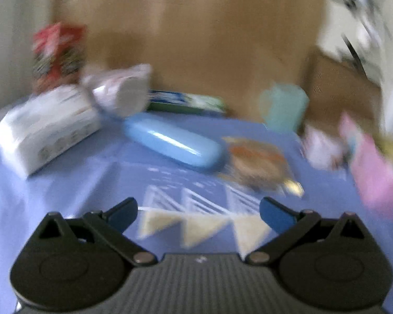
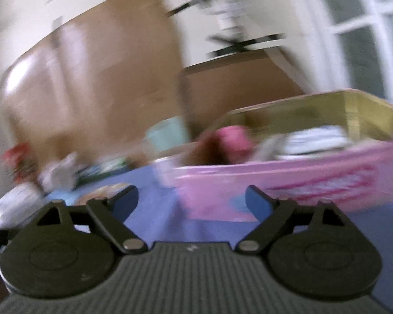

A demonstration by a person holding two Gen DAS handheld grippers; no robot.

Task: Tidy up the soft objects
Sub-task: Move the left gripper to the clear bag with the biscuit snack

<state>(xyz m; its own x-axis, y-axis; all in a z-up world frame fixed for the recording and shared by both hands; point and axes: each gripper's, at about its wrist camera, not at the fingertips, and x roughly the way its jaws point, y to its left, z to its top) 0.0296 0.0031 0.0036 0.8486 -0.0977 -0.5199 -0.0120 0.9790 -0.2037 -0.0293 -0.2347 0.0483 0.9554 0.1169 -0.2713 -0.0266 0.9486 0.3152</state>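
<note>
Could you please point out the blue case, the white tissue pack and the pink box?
Blue case [image 1: 171, 141]: left wrist view, middle of its glossy lid.
White tissue pack [image 1: 45, 128]: left wrist view, its top face.
Pink box [image 2: 314, 180]: right wrist view, its near side wall.

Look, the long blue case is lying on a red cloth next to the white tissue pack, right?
Not quite. The case lies on a blue cloth, not a red one; the left wrist view shows it. It is indeed near the white tissue pack.
</note>
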